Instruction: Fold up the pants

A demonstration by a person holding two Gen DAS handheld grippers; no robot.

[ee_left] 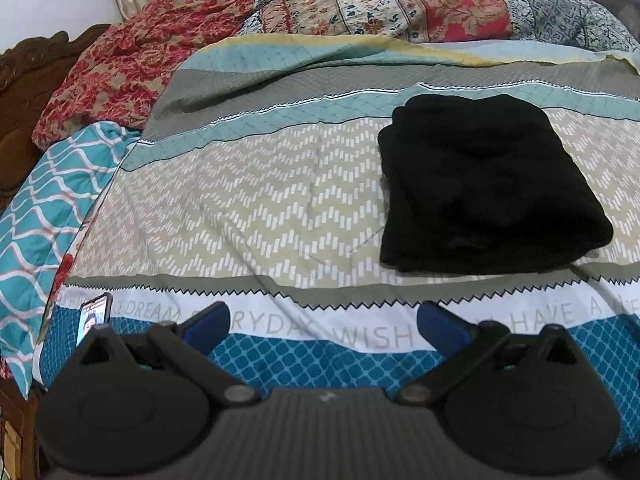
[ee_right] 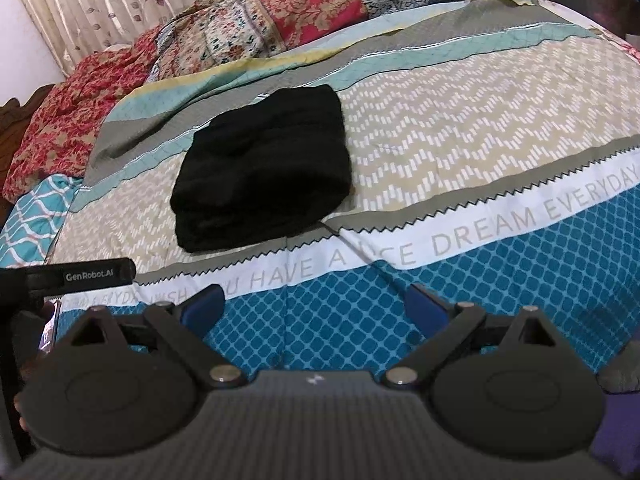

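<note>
The black pants [ee_left: 484, 184] lie folded into a compact square stack on the patterned bedspread [ee_left: 248, 200]. In the right wrist view the pants [ee_right: 264, 164] sit ahead and left of centre on the bedspread [ee_right: 460, 128]. My left gripper [ee_left: 322, 328] is open and empty, held back near the bed's front edge, well short of the pants. My right gripper [ee_right: 314, 308] is open and empty too, also well short of them. The left gripper's black body [ee_right: 76, 276] shows at the left edge of the right wrist view.
A phone [ee_left: 94, 318] with a lit screen lies on the bed at the near left. Rumpled red floral and patchwork quilts [ee_left: 360, 0] are piled along the far side. A teal patterned pillow [ee_left: 40, 208] and a dark wooden headboard [ee_left: 24, 80] are at the left.
</note>
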